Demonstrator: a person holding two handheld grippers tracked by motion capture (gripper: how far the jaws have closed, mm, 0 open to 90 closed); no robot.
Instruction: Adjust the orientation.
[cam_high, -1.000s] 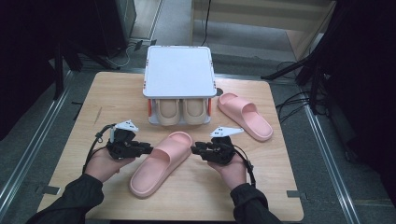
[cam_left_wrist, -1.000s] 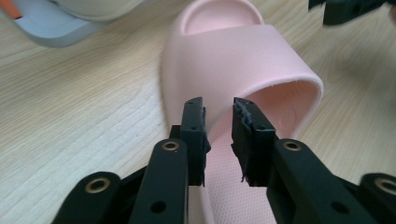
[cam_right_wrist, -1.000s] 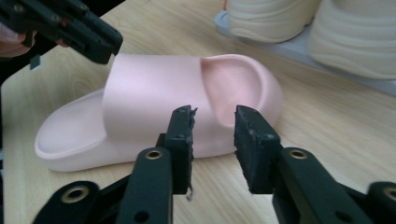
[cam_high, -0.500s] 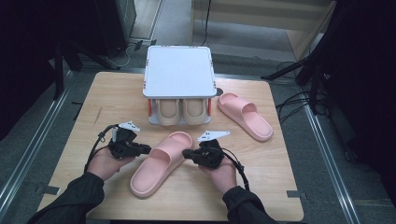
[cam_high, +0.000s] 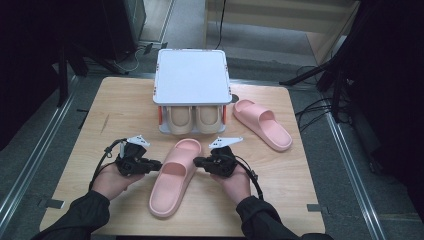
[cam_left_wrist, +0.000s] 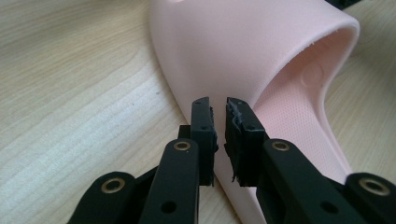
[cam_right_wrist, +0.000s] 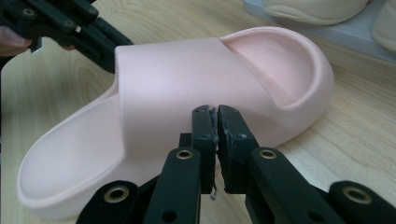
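Fingers (cam_left_wrist: 205, 135) of the left gripper (cam_high: 156, 164) stand nearly shut with a narrow slit, holding nothing, against the left side of the near pink slipper (cam_high: 175, 176) at the middle of the tabletop (cam_high: 110, 115). Across it, the right gripper (cam_high: 196, 162) has come in from the right since a second ago, its fingers (cam_right_wrist: 205, 140) almost closed and empty. Two pink slippers lie out, the second (cam_high: 262, 123) at far right. One white rack (cam_high: 191, 76) holds two beige shoes (cam_high: 196, 120).
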